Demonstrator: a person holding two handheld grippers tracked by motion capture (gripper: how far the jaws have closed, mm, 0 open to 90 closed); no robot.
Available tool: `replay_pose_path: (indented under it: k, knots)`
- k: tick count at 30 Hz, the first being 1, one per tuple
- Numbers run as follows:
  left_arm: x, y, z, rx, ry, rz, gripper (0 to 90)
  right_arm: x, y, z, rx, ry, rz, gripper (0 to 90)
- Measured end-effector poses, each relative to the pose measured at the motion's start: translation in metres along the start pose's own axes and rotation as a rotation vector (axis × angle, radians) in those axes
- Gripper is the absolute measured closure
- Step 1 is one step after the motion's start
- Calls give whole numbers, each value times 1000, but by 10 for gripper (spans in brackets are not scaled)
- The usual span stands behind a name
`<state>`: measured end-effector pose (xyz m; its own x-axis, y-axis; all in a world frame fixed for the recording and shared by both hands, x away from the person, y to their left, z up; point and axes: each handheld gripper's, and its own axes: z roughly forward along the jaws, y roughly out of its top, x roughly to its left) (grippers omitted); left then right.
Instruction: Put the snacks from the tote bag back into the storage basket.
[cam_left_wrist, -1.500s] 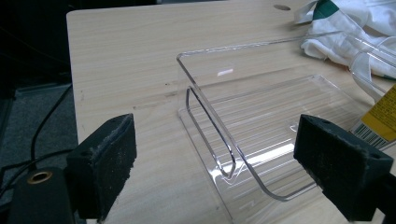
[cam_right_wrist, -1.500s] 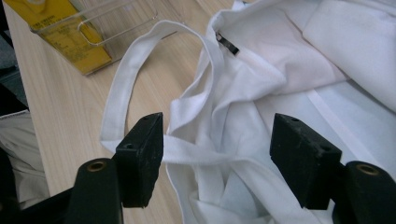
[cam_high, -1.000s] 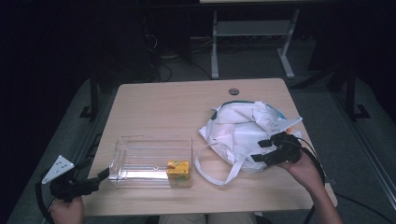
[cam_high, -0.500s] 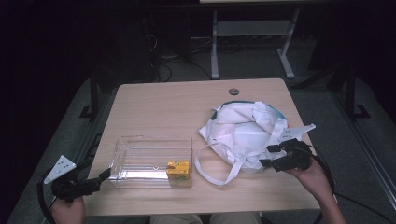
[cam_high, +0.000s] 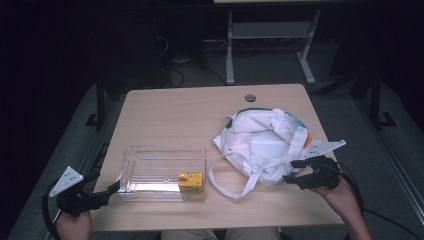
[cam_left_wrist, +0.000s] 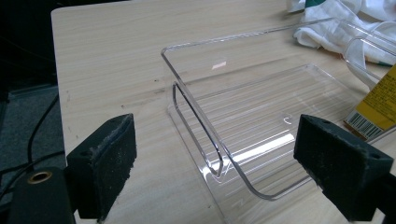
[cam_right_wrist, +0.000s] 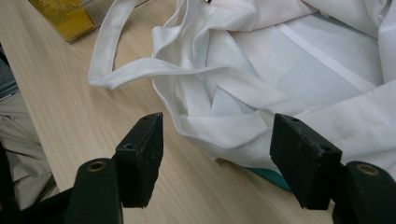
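High view: white cloth bag (cam_high: 265, 145) crumpled at center-right of frame on wooden table (cam_high: 185, 115), its long strap (cam_high: 235, 182) looping out toward lower center. Right gripper (cam_high: 295, 171) at lower right, at the bag's near edge, jaws apart w/ nothing pinched; in right gripper view the bag (cam_right_wrist: 261, 79) fills upper center-right, a fold of its edge lies btwn the two black pads (cam_right_wrist: 142, 154) but pads don't press on it, teal trim peeks under the cloth near the right pad. Left gripper (cam_high: 112, 187) at lower left, just beside the short end of a clear plastic tray (cam_high: 150, 167), jaws wide apart, holding nothing. Left gripper view: tray's (cam_left_wrist: 233, 112) curved wall sits btwn the pads, not touched. Yellow box (cam_high: 191, 181) in the tray's lower-right corner in high view; also at right edge of left gripper view (cam_left_wrist: 378, 105) and upper left of right gripper view (cam_right_wrist: 65, 11).
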<state>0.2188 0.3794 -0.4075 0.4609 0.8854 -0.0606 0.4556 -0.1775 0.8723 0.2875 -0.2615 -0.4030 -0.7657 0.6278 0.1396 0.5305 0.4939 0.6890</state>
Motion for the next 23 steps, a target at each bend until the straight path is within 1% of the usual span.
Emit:
replay_pose_path:
  k: [4, 5, 6, 7, 8, 10, 13, 15, 16, 17, 20, 21, 23]
  knots:
    - [-1, 0, 0, -1, -4, 1, 127, 2, -7, 0, -4, -6, 12, 340]
    - [0, 0, 0, -1, -6, 7, 127, 2, -8, 0, -5, -3, 16, 340]
    - [0, 0, 0, -1, -6, 7, 128, 2, -8, 0, -5, -3, 16, 340]
    - [0, 0, 0, 0, -7, 10, 128, 2, -9, -1, -11, -7, 3, 340]
    - [0, 0, 0, 2, -9, 13, 127, 3, -10, -2, -12, -7, 18, 339]
    - [-1, 0, 0, 4, -15, 17, 127, 4, -12, -3, -19, -9, 15, 339]
    - [-1, -1, 1, 3, -26, 19, 128, 5, -17, -2, -19, -13, 23, 338]
    - [-1, -1, 0, 3, -39, 23, 127, 8, -24, -1, -24, -18, 24, 336]
    - [-1, -1, 0, 3, -39, 23, 127, 9, -26, 0, -22, -20, 30, 333]
    - [0, -1, 0, -6, -50, 23, 127, 9, -28, 0, -30, -24, 21, 332]
    - [0, -1, 0, -3, -52, 22, 127, 9, -31, 2, -34, -19, 27, 329]
    - [1, -1, 0, -4, -53, 20, 127, 10, -31, 4, -34, -22, 35, 325]
    - [1, -1, 0, -7, -56, 17, 127, 10, -31, 6, -30, -36, 27, 319]
